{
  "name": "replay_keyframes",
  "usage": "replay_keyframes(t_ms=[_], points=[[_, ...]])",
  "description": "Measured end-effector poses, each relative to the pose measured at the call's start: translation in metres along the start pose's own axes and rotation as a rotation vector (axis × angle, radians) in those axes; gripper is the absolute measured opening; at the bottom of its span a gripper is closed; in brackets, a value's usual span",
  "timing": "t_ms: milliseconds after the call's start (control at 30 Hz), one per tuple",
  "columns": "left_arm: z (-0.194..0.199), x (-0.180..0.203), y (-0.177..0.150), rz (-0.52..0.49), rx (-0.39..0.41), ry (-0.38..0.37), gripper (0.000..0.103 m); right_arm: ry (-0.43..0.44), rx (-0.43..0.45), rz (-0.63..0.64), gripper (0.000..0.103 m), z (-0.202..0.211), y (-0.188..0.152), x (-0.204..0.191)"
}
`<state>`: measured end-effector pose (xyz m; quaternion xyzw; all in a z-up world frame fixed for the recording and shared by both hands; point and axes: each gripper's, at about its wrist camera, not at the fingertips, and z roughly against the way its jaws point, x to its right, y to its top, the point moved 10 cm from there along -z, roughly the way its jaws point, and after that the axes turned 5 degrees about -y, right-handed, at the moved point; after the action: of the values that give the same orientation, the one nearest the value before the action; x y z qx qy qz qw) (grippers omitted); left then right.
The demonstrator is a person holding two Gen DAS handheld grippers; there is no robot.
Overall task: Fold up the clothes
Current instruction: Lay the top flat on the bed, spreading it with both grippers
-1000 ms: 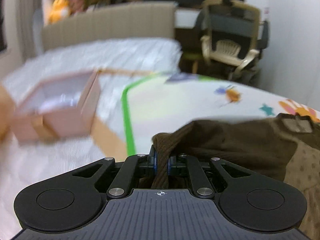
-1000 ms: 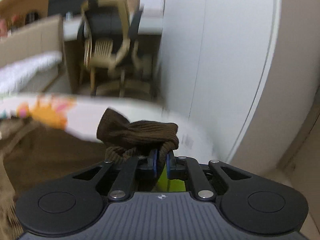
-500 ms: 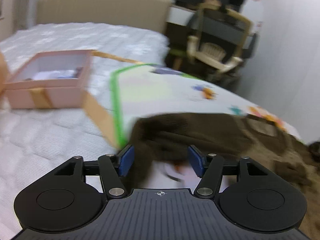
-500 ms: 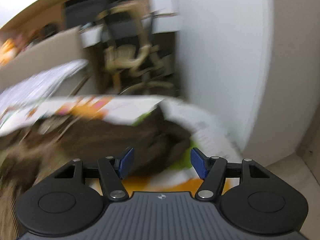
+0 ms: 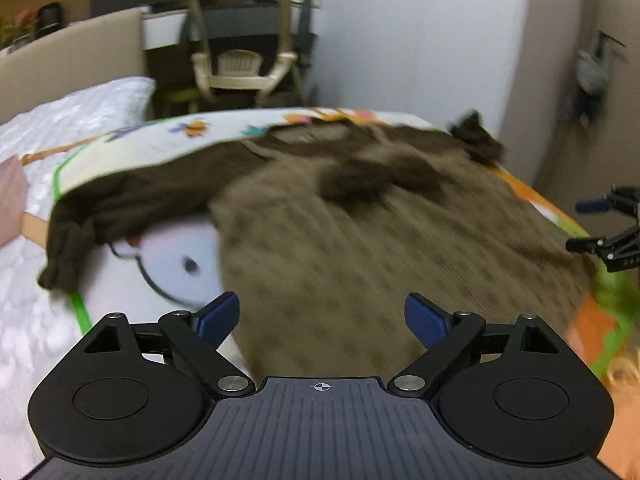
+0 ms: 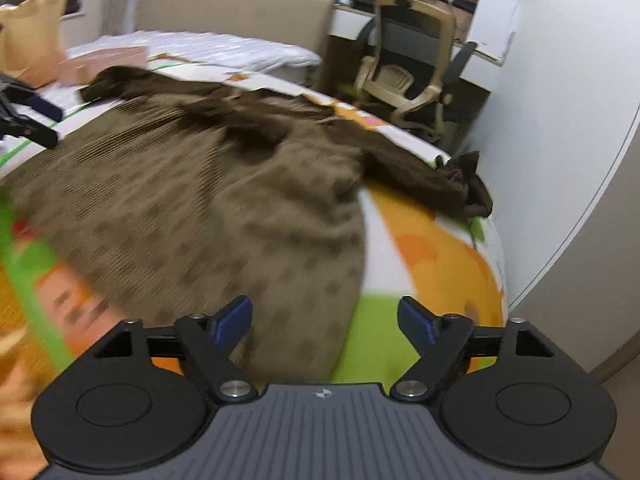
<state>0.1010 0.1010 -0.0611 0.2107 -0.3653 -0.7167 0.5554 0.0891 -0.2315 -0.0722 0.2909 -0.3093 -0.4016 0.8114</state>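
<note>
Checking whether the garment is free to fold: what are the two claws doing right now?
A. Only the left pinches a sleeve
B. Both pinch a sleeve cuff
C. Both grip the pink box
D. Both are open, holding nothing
D: the left claw and right claw show blue pads spread wide with nothing between them, and the brown sweater lies flat on the mat.

Beige mesh office chair (image 6: 404, 76) at 1 o'clock, by the white wall (image 6: 560, 120). Pink rectangular cardboard box (image 6: 102, 62) at 10 o'clock on the white quilted bed (image 6: 224, 50). Colourful cartoon-print mat (image 6: 432, 248) across the centre. Tan padded headboard (image 6: 232, 12) at 11 o'clock.
</note>
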Motion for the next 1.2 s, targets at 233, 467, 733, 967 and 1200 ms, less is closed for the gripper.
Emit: replay_keyframes(t_ms=[233, 467, 733, 967, 1200], points=[[0.024, 0.036, -0.030, -0.092, -0.012, -0.018, 0.095, -0.116, 0.047, 0.174, 0.084, -0.006, -0.010, -0.024], [0.027, 0.076, -0.037, -0.148, -0.008, -0.053, 0.096, -0.149, 0.277, -0.052, 0.047, -0.012, 0.082, -0.004], [0.014, 0.047, -0.049, -0.209, -0.041, 0.168, 0.097, -0.146, 0.300, 0.014, 0.054, 0.006, 0.074, -0.004], [0.024, 0.010, -0.039, -0.190, -0.005, 0.289, 0.097, 0.024, 0.185, 0.217, 0.068, 0.020, 0.016, -0.051], [0.032, 0.014, -0.016, -0.142, 0.061, 0.235, 0.097, 0.286, 0.175, 0.254, 0.059, 0.009, 0.019, -0.125]])
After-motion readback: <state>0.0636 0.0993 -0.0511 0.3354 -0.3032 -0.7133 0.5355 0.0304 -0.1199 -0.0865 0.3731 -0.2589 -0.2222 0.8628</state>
